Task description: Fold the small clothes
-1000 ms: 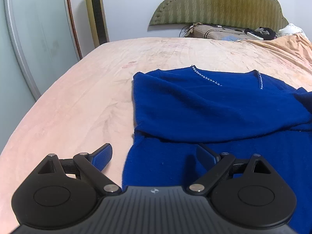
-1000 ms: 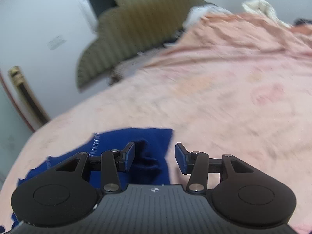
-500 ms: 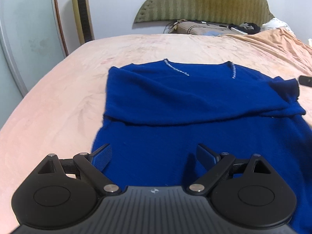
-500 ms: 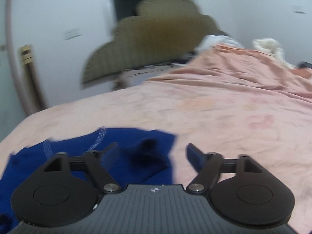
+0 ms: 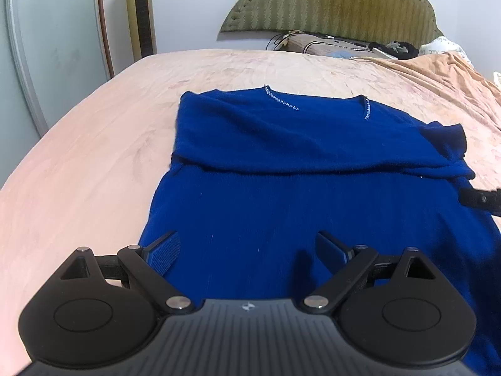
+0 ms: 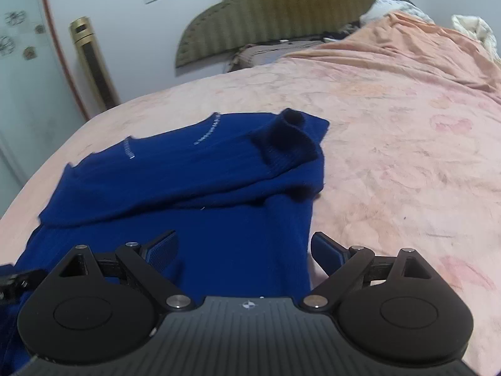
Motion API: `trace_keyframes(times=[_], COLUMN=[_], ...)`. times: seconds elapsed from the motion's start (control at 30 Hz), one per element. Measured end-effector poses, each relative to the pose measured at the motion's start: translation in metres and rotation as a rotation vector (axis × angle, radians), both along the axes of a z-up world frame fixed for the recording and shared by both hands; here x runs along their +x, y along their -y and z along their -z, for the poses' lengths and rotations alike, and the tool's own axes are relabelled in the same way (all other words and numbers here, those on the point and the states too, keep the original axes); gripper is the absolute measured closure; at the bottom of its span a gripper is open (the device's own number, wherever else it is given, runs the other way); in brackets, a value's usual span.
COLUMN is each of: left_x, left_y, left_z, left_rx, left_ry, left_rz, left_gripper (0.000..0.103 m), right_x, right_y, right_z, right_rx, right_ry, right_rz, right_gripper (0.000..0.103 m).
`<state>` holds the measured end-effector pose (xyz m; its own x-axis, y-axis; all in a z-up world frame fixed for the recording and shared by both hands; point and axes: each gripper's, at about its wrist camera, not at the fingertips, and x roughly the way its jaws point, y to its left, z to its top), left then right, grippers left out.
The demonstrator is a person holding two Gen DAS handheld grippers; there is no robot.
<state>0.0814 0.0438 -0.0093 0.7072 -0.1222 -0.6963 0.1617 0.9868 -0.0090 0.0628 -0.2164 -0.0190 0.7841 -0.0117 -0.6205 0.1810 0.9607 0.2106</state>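
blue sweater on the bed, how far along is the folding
Partly done. The blue sweater lies flat on the pink bedspread with its sleeves folded across the chest. Nothing is in hand: the left gripper and right gripper are both open over the lower body. Still left: folding the body up into a compact bundle.

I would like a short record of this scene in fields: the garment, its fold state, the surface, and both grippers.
garment: blue sweater, beaded neckline
fold state: sleeves folded across the chest, cuff on top at one side; lower body flat
surface: pink bedsheet
left gripper: open, over the hem, holding nothing
right gripper: open, over the sweater's side edge, holding nothing
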Motion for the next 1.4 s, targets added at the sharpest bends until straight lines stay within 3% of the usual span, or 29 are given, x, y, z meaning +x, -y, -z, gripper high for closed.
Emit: trace_keyframes(times=[0.3,0.5,0.6,0.7,0.73,0.77,0.8,0.83,0.87,0.9,0.97,1.1,1.23,1.3,1.4], left_x=[-0.037,-0.061,-0.063,-0.064,-0.065,-0.067,-0.070,-0.073,-0.073,-0.073,-0.072,-0.071,-0.070,-0.064,-0.064], left_y=[-0.022,-0.058,-0.083,-0.098,-0.098,-0.095,-0.090,-0.084,-0.079,-0.076,-0.070,-0.057,-0.044,-0.039,-0.040], left_z=[-0.001,-0.004,-0.002,0.007,0.009,0.010,0.010,0.010,0.011,0.011,0.011,0.001,-0.014,-0.009,0.001], left_rx=[-0.025,0.000,-0.054,-0.174,-0.196,-0.194,-0.176,-0.165,-0.162,-0.163,-0.186,-0.236,-0.261,-0.222,-0.161], left_ry=[-0.001,0.032,0.000,-0.083,-0.094,-0.091,-0.074,-0.068,-0.079,-0.079,-0.086,-0.068,-0.016,-0.034,-0.059], left_rz=[-0.001,-0.051,-0.072,-0.032,-0.005,0.013,0.031,0.046,0.054,0.048,0.051,0.076,0.119,0.108,0.105], left_gripper=[0.009,0.009,0.009,0.009,0.010,0.011,0.017,0.045,0.065,0.069,0.093,0.094,0.094,0.094,0.093], right_x=[-0.060,-0.094,-0.105,-0.114,-0.115,-0.115,-0.114,-0.114,-0.113,-0.114,-0.114,-0.115,-0.110,-0.102,-0.104], right_y=[-0.011,0.008,0.013,0.001,-0.006,-0.013,-0.021,-0.029,-0.037,-0.043,-0.040,-0.028,-0.015,-0.002,0.009], right_z=[0.001,0.003,0.009,0.010,0.010,0.010,0.011,0.011,0.011,0.011,0.008,-0.005,-0.021,-0.019,-0.013], right_rx=[0.033,0.129,0.184,0.198,0.190,0.187,0.174,0.136,0.067,0.012,0.025,-0.010,-0.154,-0.092,0.031], right_ry=[-0.009,-0.028,-0.060,-0.069,-0.073,-0.076,-0.079,-0.079,-0.078,-0.069,-0.054,-0.009,0.047,0.021,-0.005], right_rz=[-0.060,-0.062,-0.084,-0.151,-0.179,-0.210,-0.234,-0.241,-0.236,-0.224,-0.220,-0.193,-0.129,-0.129,-0.145], right_gripper=[0.010,0.016,0.026,0.029,0.035,0.047,0.054,0.066,0.083,0.089,0.093,0.095,0.096,0.093,0.077])
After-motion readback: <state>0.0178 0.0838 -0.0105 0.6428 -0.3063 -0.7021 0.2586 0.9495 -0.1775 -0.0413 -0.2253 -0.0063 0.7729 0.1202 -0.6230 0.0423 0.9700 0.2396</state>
